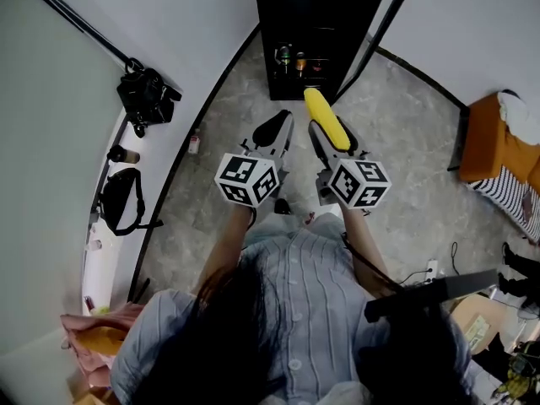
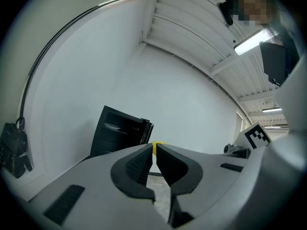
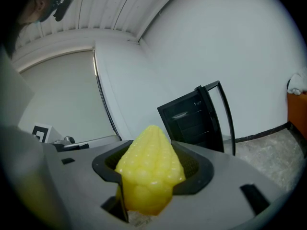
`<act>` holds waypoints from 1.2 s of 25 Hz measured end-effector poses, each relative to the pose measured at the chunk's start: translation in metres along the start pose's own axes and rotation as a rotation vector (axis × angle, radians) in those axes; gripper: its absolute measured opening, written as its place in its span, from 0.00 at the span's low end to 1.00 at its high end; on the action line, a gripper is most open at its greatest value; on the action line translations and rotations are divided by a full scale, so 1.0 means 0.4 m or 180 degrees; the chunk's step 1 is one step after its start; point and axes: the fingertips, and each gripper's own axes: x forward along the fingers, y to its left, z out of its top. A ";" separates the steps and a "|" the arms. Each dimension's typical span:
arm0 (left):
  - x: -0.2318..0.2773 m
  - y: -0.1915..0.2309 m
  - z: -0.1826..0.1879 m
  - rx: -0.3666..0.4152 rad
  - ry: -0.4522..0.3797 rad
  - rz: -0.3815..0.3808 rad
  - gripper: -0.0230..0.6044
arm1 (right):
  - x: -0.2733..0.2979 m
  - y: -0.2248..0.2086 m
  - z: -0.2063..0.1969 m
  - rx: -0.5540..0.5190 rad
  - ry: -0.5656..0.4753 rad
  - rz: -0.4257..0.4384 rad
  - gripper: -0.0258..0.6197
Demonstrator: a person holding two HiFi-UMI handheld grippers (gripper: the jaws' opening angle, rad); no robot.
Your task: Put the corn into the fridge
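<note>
A yellow corn cob [image 1: 326, 119] sticks forward out of my right gripper [image 1: 331, 133], whose jaws are shut on it; the cob [image 3: 149, 169] fills the middle of the right gripper view. The small black fridge [image 1: 314, 32] stands ahead against the white wall with its glass door [image 1: 375, 25] swung open to the right, bottles on its lower shelf. In the right gripper view the fridge [image 3: 192, 121] lies just beyond the corn's tip. My left gripper [image 1: 277, 132] is beside the right one, jaws nearly together and holding nothing; the fridge [image 2: 119, 134] shows left of its fingertips [image 2: 154, 152].
A black camera bag [image 1: 146, 95] and another black bag [image 1: 122, 199] lie on the white ledge at left. A small bottle [image 1: 195, 143] stands on the grey floor by the ledge. An orange seat [image 1: 499, 152] with striped cloth is at right.
</note>
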 end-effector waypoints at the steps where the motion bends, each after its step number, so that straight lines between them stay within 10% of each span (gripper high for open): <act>1: 0.001 0.008 0.001 0.0005 0.0007 -0.0017 0.09 | 0.008 0.000 -0.001 0.0003 -0.0007 -0.0017 0.44; 30: 0.179 0.225 -0.025 -0.0198 0.0201 0.0237 0.09 | 0.322 -0.160 0.039 0.0112 0.0279 0.0001 0.44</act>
